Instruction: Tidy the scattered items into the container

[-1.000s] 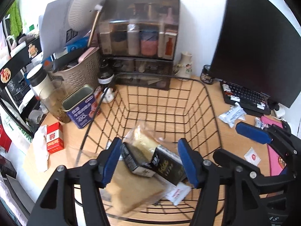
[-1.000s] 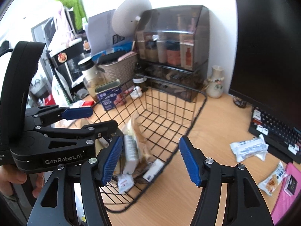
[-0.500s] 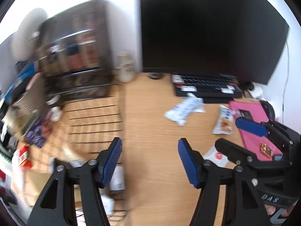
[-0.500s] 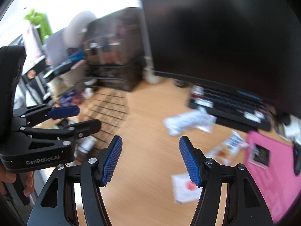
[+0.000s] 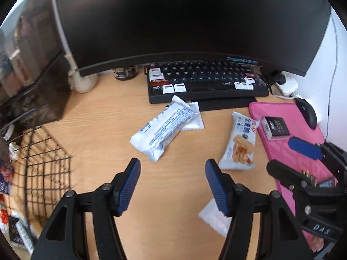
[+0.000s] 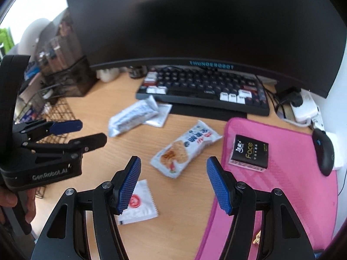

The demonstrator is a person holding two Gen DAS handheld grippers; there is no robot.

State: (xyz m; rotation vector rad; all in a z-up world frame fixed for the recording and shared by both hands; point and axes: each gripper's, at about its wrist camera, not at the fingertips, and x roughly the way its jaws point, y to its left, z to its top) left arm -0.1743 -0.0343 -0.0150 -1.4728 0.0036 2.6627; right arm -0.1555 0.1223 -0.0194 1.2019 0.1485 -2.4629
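Both empty with jaws spread, the right gripper (image 6: 172, 183) sits nearer the white, orange-printed plastic snack packet (image 6: 184, 149) (just ahead on the wooden desk (image 6: 184, 216), long axis slanting up-right), while the left gripper (image 5: 172, 186) faces the white-and-blue wrapper (image 5: 163, 130).

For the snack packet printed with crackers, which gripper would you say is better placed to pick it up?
Probably right. The right gripper, open, has the cracker packet directly ahead between its fingers; the left gripper faces bare desk.

Pink mat (image 6: 292, 173), black wire basket (image 5: 43, 173), white-and-blue snack packets (image 5: 162, 134), black keyboard (image 5: 206, 82)
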